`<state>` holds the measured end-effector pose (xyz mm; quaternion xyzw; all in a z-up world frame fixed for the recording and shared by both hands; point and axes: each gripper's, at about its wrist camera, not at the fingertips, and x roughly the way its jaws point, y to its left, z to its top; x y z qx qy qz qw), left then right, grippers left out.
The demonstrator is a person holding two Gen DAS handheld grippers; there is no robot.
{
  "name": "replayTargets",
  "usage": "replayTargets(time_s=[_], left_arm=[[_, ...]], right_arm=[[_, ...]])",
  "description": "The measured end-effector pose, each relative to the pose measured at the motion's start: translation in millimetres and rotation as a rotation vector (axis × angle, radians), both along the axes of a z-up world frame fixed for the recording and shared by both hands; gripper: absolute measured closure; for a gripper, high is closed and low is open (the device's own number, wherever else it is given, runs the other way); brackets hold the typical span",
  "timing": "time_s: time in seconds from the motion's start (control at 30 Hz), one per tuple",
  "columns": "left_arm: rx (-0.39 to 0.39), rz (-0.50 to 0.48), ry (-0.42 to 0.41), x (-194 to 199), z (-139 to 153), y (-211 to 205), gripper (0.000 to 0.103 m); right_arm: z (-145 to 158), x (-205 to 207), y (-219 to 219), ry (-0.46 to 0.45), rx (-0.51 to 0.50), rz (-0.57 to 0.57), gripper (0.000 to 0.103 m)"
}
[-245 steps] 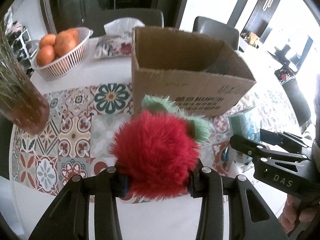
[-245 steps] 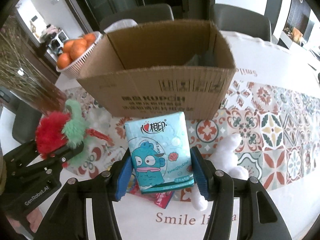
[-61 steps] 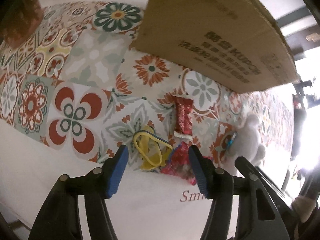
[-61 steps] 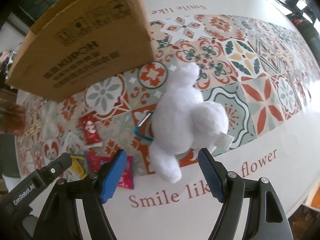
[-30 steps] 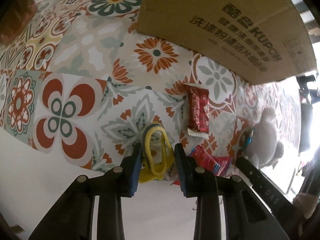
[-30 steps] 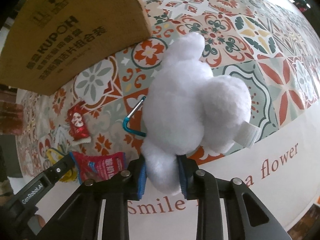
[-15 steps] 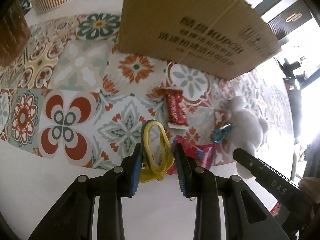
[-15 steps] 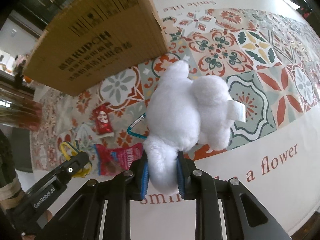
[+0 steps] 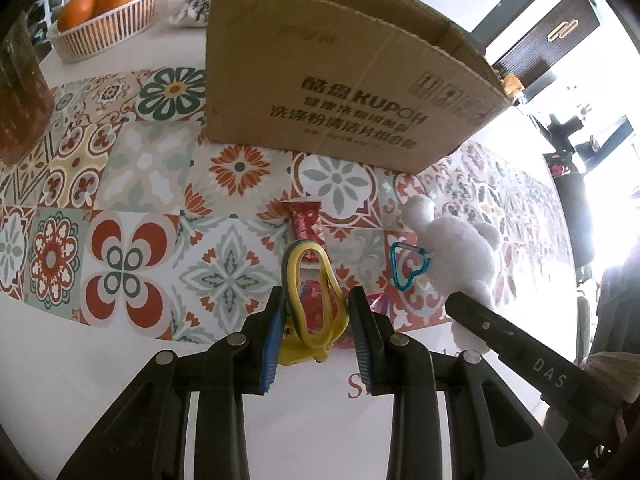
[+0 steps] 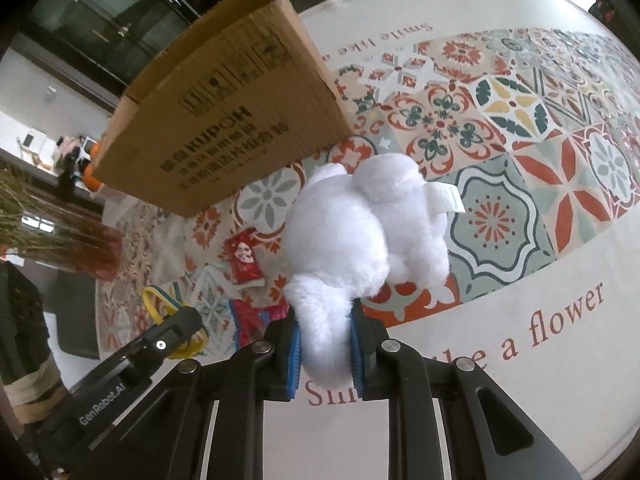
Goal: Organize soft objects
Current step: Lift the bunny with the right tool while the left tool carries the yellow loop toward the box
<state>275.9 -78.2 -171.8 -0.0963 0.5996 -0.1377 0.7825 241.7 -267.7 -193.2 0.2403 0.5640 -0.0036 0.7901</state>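
My left gripper (image 9: 316,328) is shut on a yellow rubbery loop toy (image 9: 310,300) and holds it lifted above the patterned tablecloth. My right gripper (image 10: 324,344) is shut on the leg of a white plush toy (image 10: 360,232), raised off the table; the plush also shows in the left wrist view (image 9: 460,248) with a blue carabiner (image 9: 408,266). The open cardboard box (image 9: 340,92) stands behind both; it also shows in the right wrist view (image 10: 224,132). The yellow loop toy (image 10: 164,304) and the left gripper (image 10: 160,340) show at lower left there.
Red snack packets lie on the cloth: one (image 9: 306,222) in front of the box, another (image 10: 248,316) near my fingers. A basket of oranges (image 9: 108,12) and a brown vase (image 9: 20,92) stand at the far left. The table edge runs right (image 10: 580,400).
Both grippers have closed, the left on the yellow loop, the right on the white plush. Both have risen off the cloth and the views tilted up toward the box.
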Motion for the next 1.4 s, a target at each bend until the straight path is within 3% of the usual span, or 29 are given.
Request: replayTargets(time_s=[0.2, 0.8, 1.4], left_arm=[[-0.008, -0.016, -0.043, 0, 11, -7, 0.071], [-0.038, -0.073, -0.232, -5, 82, -10, 0.071], [-0.009, -0.114, -0.413, 7, 142, -8, 0.071]], right_arm=[[17, -4, -3, -0.048, 0.005, -0.013, 0.082], [83, -13, 2, -0.227, 0.012, 0.006, 0.082], [148, 1, 13, -0.402, -0.02, 0.055, 0.082]])
